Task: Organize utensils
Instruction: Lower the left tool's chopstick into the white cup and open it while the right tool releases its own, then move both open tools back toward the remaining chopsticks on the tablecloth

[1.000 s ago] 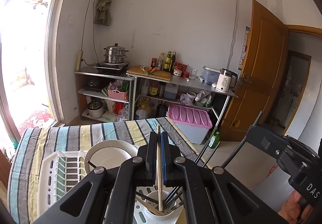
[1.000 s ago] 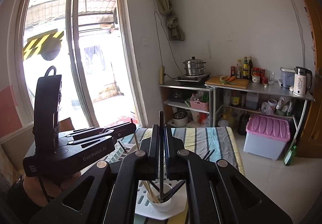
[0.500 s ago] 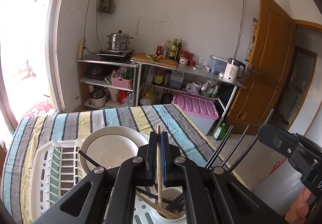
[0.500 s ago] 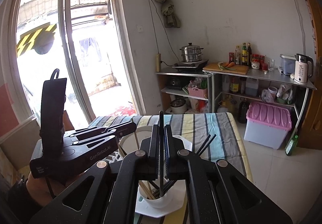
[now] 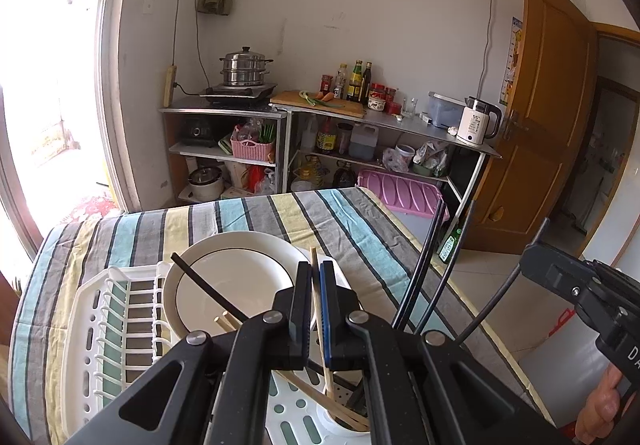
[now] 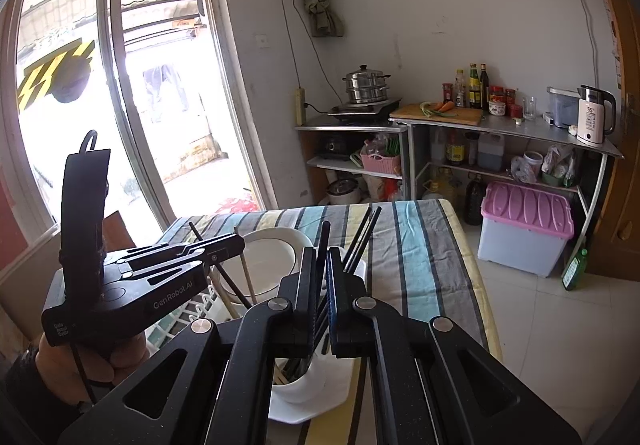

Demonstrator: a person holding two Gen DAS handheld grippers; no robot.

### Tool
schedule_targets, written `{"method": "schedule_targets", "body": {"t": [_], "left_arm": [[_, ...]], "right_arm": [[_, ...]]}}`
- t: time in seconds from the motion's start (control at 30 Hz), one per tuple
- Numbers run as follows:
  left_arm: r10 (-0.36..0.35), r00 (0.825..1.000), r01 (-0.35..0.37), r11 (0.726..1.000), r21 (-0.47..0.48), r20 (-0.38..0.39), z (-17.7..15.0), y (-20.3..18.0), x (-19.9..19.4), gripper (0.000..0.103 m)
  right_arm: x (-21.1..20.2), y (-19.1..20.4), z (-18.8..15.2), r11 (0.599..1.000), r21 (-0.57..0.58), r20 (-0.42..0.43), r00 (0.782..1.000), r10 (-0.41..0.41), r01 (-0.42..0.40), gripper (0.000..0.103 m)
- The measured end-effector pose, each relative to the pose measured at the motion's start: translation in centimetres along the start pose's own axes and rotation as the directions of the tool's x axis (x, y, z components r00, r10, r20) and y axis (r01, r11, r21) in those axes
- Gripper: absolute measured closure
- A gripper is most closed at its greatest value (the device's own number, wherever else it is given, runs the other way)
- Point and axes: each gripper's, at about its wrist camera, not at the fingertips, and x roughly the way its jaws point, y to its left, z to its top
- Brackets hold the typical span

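Chopsticks are the utensils being sorted, and most of them already stand in the white cup (image 6: 298, 381) that sits on the white drainer tray (image 6: 320, 411) at the near end of the striped bench (image 5: 132, 229): several black ones (image 6: 362, 239) lean out of it, along with a few wooden ones (image 5: 320, 399). Each hand brings one more. The left gripper (image 5: 316, 309) has its jaws closed on a single wooden chopstick (image 5: 314, 265), held upright, its lower end reaching down into or just at the mouth of the cup; the black frame hides the tip, so whether it rests on the bottom cannot be told. The right gripper (image 6: 321, 285) has its jaws closed on a black chopstick (image 6: 323, 235), likewise upright above the same cup. So the job looks well along: two sticks are at the point of delivery but neither is let go yet. What is left, as far as the views reach, is to release both into the cup. A white plate (image 5: 236, 281) stands in the dish rack (image 5: 96, 329) beside it, already in place, and no loose utensils show on the cloth.
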Motion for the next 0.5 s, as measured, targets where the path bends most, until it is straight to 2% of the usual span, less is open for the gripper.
{"method": "schedule_targets", "body": {"t": [0.17,0.27,0.5], "left_arm": [[-0.007,1.000,0.007,1.000,-0.014,0.006,0.0,0.1,-0.5,0.099],[-0.012,1.000,0.013,1.000,-0.015,0.016,-0.3,0.1,-1.2,0.099],[-0.011,0.999,0.012,1.000,-0.015,0.044,-1.9,0.4,-4.5,0.099]], "right_arm": [[-0.1,-0.2,-0.1,1.000,-0.005,-0.011,1.000,-0.007,0.007,0.098],[-0.5,-0.2,-0.3,1.000,-0.009,-0.005,1.000,-0.011,0.011,0.092],[-2.3,0.1,-1.5,1.000,-0.016,0.004,1.000,-0.012,0.012,0.090]]}}
